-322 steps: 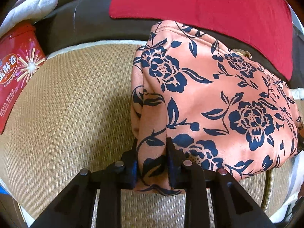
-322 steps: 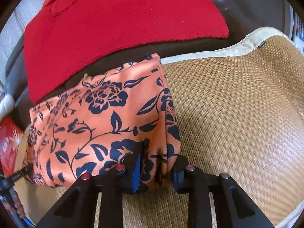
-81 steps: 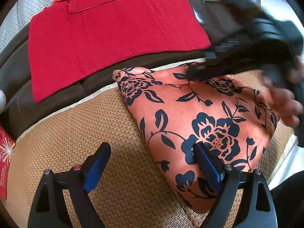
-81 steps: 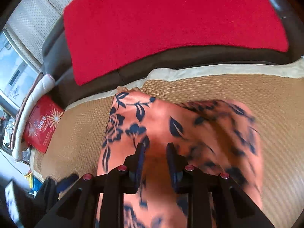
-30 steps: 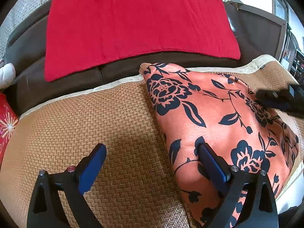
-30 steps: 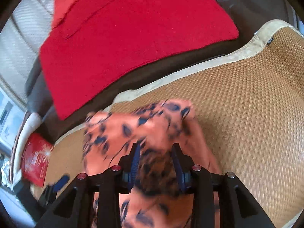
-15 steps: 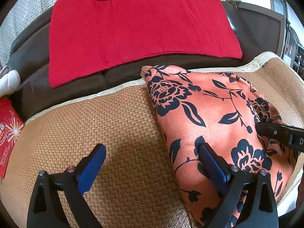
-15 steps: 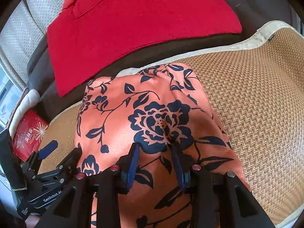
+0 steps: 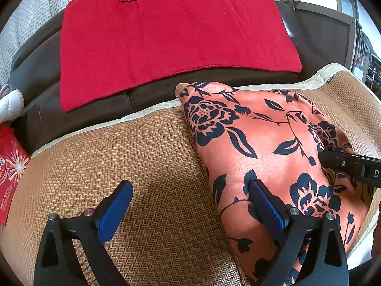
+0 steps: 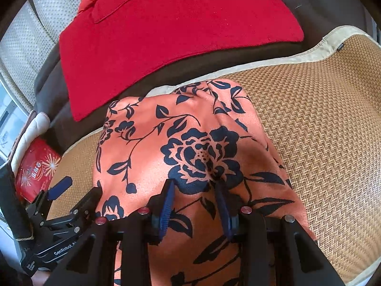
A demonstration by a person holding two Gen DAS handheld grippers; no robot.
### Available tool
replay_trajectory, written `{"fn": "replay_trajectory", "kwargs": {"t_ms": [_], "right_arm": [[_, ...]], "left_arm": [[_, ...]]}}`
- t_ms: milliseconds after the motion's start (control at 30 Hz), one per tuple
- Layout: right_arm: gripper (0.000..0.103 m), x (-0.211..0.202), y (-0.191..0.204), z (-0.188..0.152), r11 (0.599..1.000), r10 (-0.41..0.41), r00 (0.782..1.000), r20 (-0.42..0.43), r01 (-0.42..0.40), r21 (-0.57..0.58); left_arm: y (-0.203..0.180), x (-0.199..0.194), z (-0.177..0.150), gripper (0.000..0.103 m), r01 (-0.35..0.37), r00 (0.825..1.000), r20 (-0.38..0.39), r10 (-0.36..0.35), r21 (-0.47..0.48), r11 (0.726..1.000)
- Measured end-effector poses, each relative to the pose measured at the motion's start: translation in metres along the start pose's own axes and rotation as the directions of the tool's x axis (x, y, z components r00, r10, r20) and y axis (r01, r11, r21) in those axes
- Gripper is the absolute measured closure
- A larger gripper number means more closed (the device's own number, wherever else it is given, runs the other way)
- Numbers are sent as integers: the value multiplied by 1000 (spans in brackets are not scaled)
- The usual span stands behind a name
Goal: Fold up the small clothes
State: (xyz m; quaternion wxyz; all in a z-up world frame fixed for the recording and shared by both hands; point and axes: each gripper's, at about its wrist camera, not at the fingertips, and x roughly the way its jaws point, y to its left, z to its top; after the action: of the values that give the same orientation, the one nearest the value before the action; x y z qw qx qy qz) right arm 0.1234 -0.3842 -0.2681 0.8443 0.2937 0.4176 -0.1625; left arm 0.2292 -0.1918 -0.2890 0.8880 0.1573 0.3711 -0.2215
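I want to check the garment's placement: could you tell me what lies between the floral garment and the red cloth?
In both wrist views, a strip of dark brown sofa cushion separates the floral garment from the red cloth.

A tan woven herringbone mat with a pale cream fabric border covers the seat of a dark brown leather sofa. A flat red fabric cushion cover with a stitched pocket flap lies against the sofa's backrest. At the far left edge, a red printed box with white starburst marks sits beside a white padded item, near the mat's edge.
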Motion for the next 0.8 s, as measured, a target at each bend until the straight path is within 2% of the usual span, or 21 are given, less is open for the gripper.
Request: {"fn": "replay_trajectory", "kwargs": {"t_ms": [100, 167, 267, 333, 400, 467, 533, 600, 667, 700, 800], "right_arm": [[62, -4, 4, 5, 1000, -3, 1000, -17, 3, 15], [62, -7, 11, 15, 999, 34, 999, -29, -34, 18], [62, -8, 35, 41, 994, 98, 995, -7, -98, -56], [62, 5, 50, 63, 983, 157, 987, -32, -159, -93], [62, 26, 64, 86, 967, 229, 970, -79, -236, -94], [62, 44, 77, 99, 959, 248, 962, -112, -260, -110], [62, 70, 88, 108, 955, 266, 953, -147, -282, -96], [63, 99, 92, 112, 958, 264, 946, -186, -280, -66], [63, 130, 91, 108, 974, 189, 957, -222, -211, -83], [63, 140, 87, 108, 973, 208, 951, -230, -226, -56], [63, 127, 87, 112, 970, 225, 951, -212, -239, -42]], "left_arm": [[-1, 0, 1, 5, -8, 1000, 1, 8, 2, 1000], [-1, 0, 0, 5, -7, 1000, 2, 7, 6, 1000], [-1, -1, 1, 5, 1, 1000, -1, -1, 7, 1000], [2, 0, 2, 5, 16, 1000, -8, -16, 3, 1000], [6, 0, 3, 5, 42, 999, -14, -42, -12, 999], [12, 0, 5, 5, 59, 998, -7, -59, -26, 998], [18, -4, 6, 5, 46, 999, 23, -46, -33, 998], [22, -5, 7, 5, 40, 999, 36, -39, -35, 999], [22, 4, 4, 5, 40, 999, 8, -40, -26, 999], [22, 8, 3, 5, 40, 999, -5, -40, -21, 999], [24, 8, 4, 5, 55, 998, -8, -55, -26, 998]]}}
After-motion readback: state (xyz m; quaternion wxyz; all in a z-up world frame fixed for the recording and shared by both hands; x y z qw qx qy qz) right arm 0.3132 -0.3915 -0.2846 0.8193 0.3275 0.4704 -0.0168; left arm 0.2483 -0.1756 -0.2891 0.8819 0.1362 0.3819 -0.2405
